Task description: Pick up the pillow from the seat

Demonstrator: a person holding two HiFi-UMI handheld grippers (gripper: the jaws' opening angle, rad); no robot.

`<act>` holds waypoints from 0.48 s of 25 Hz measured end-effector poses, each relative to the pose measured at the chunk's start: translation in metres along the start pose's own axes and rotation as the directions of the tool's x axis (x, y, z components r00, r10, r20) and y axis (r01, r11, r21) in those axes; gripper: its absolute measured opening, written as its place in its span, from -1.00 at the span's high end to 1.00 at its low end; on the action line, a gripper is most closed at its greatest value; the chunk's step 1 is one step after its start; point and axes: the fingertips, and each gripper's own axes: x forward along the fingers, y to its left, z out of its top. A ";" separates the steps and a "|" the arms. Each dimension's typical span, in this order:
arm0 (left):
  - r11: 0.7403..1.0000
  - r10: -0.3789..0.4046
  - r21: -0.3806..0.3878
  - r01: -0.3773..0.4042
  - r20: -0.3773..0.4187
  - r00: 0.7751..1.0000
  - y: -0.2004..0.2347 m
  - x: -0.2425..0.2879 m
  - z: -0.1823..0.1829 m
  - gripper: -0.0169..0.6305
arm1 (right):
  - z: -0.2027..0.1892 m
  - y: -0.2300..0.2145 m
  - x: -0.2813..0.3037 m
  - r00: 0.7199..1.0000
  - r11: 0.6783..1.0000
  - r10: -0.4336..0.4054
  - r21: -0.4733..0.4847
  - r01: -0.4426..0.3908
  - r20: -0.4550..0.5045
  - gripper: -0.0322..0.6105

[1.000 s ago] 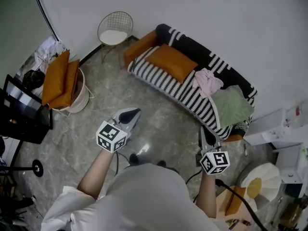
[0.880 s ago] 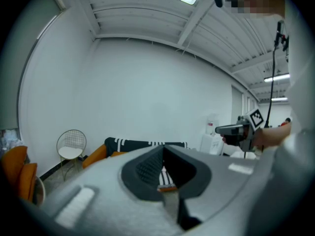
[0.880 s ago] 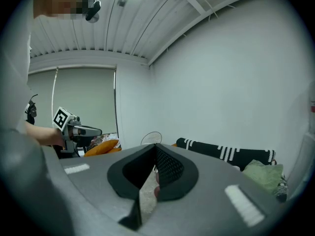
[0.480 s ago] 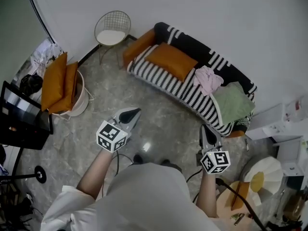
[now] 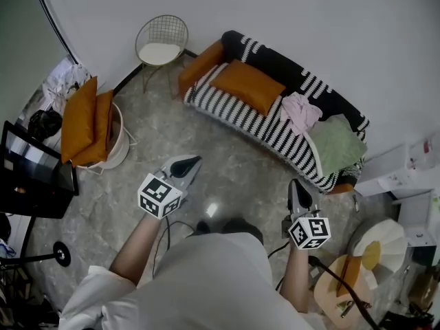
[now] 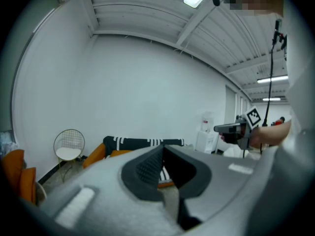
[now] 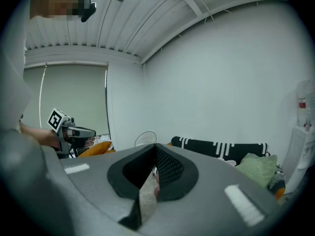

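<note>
Two grippers, and nothing in either of them. My left gripper has its jaws pressed together on empty air, and my right gripper is the same, as each gripper view confirms. I judge that they are closed because there is nothing within reach yet. Both hang above the grey marbled floor, well apart from the black-and-white striped sofa. I hold one out on each side of my body, aimed roughly at the sofa, which reads to me as the approach stage. The pick itself is not yet begun.

The orange rectangular fabric pillow lies on the sofa seat near the end with the orange armrest. Its rear edge sits against the striped backrest, and its front edge stops short of the seat's front edge. Its long axis runs along the seat, parallel to the backrest. In the head view that is a slant from upper left to lower right, with one short end toward the armrest. The other short end points toward the pink crumpled garment, which lies just beside it mid-seat. A green cloth covers the far end.

The broad face is up, so I expect to open my jaws and pinch a free edge or corner rather than span the pillow.
</note>
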 end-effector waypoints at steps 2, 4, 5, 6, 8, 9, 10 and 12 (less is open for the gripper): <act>1.000 -0.003 -0.004 0.003 0.002 1.000 0.003 0.000 -0.001 0.95 | -0.002 0.002 0.004 1.000 1.000 0.003 0.001 -0.003 -0.006 0.89; 1.000 -0.004 -0.009 0.004 0.002 1.000 0.007 0.004 -0.001 0.95 | -0.002 0.001 0.010 1.000 1.000 0.007 0.003 -0.007 -0.011 0.89; 1.000 -0.004 -0.012 0.004 0.002 1.000 0.009 0.006 -0.001 0.95 | -0.002 0.000 0.014 1.000 1.000 0.011 0.005 -0.011 -0.012 0.89; 1.000 -0.005 -0.016 0.005 0.001 1.000 0.010 0.009 -0.001 0.95 | -0.001 -0.002 0.017 1.000 1.000 0.016 0.007 -0.015 -0.014 0.89; 1.000 -0.005 -0.019 0.005 -0.001 1.000 0.013 0.017 0.000 0.95 | -0.001 -0.008 0.026 0.999 1.000 0.026 0.010 -0.026 -0.018 0.89; 1.000 -0.004 -0.019 0.003 -0.003 1.000 0.015 0.021 0.000 0.95 | -0.001 -0.011 0.033 0.999 0.999 0.032 0.011 -0.031 -0.020 0.89; 1.000 -0.001 -0.019 0.001 -0.005 1.000 0.018 0.026 0.000 0.95 | -0.001 -0.015 0.039 0.999 0.999 0.037 0.011 -0.037 -0.022 0.89; 1.000 0.009 -0.024 -0.009 -0.010 1.000 0.026 0.037 0.000 0.95 | -0.001 -0.023 0.053 0.998 0.999 0.050 0.010 -0.050 -0.026 0.89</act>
